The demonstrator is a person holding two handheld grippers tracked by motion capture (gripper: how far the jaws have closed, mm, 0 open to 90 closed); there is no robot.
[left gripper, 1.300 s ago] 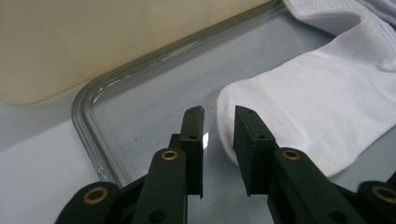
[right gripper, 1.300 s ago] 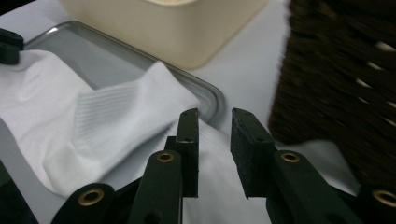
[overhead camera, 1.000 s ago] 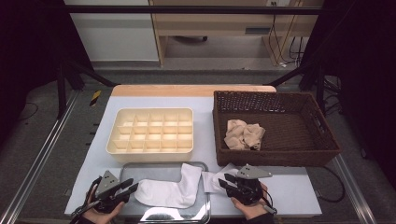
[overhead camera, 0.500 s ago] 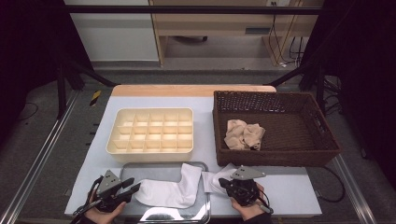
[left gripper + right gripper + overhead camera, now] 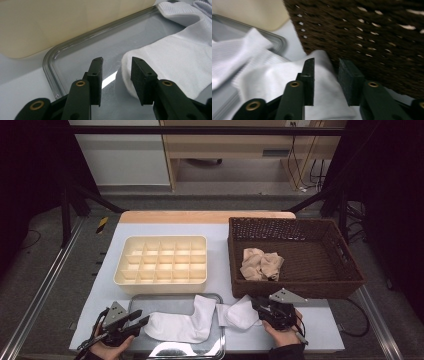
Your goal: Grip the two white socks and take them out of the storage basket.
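White cotton is counted twice: one white sock (image 5: 182,324) lies across the metal tray (image 5: 172,351) at 6 o'clock of the table, and a second white sock (image 5: 239,314) lies just at 3 o'clock of it, its cuff over the tray's rim and its foot on the table. One cream divided organiser (image 5: 162,260) with twenty compartments is set at 12 o'clock of the tray, and one dark wicker basket (image 5: 345,270) stands at 3 o'clock of the organiser, with a crumpled bundle of beige socks (image 5: 260,265) inside.

Two grippers are held. The left gripper (image 5: 142,321) is seen with its jaws parted at the toe of the first sock, at 9 o'clock of it; in the left gripper view the toe (image 5: 130,72) lies between the jaws, against the right one, ungripped. The right gripper (image 5: 256,304) is seen with its jaws apart over the second sock's foot, close by the basket wall (image 5: 372,30).

No writing or brand can be read anywhere.

The table (image 5: 220,255) is covered in a pale grey-white sheet with a wooden strip at its 12 o'clock edge. Beyond it, a grey floor, a white wall and a wooden bench are seen.
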